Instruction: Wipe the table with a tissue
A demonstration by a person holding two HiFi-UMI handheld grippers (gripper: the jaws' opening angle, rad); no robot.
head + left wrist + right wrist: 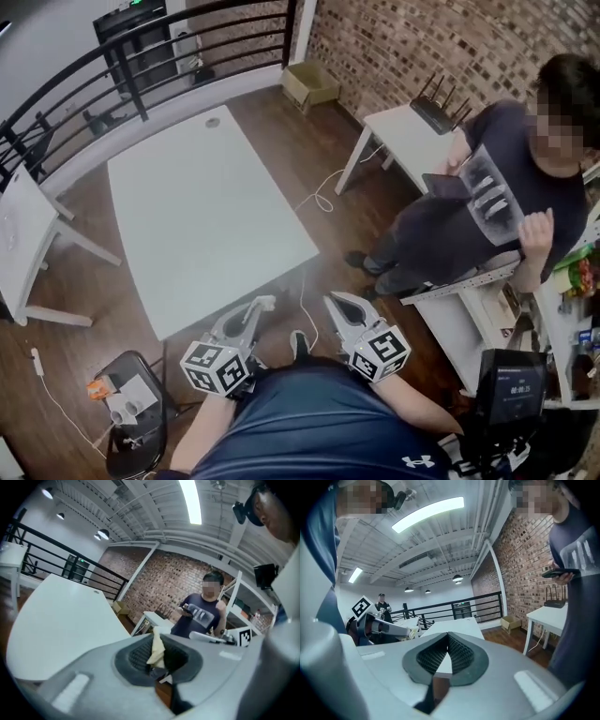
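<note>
Left gripper (255, 309): clenched on a small cream tissue (156, 649), with a tuft poking up past the pads. Right gripper (336, 305): jaws closed, nothing between them. You hold both close to your body, just off the near edge of the white table (206, 206) and not touching it.

Step in hand, as judged: bring the tissue to the surface.
- Lower the left gripper tip-down so the tuft meets the top, not the jaw tips.
- Little paper is exposed, so press lightly and tilt to keep it under the tips.
- Start at the near edge and work in overlapping strokes toward the far end.
- Grip firmly; thin tissue may slip or tear.
- Keep the right gripper off to the right, out of the strokes.
</note>
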